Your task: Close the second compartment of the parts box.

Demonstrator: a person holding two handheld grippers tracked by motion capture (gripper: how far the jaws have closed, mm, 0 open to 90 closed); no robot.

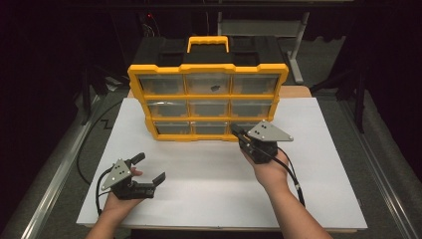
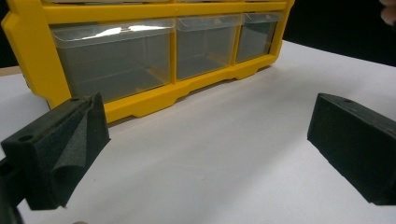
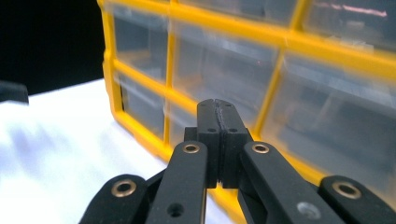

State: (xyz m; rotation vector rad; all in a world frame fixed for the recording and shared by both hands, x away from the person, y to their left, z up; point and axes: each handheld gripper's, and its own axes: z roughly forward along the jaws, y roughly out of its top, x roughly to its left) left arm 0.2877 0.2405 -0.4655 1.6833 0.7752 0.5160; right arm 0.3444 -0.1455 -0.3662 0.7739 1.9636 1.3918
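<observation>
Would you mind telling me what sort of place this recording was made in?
Probably a lab or workshop set up for recording. A white tabletop holds a yellow parts organizer with clear drawers. Dark surroundings, metal rails beside the table and a grey desk frame behind suggest a test bench rather than a home.

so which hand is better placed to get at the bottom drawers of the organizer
Right, probably. The right tool is shut, its tips close to the yellow organizer by the bottom-right drawer; contact is unclear. The left tool is open, well back on the white board.
</observation>
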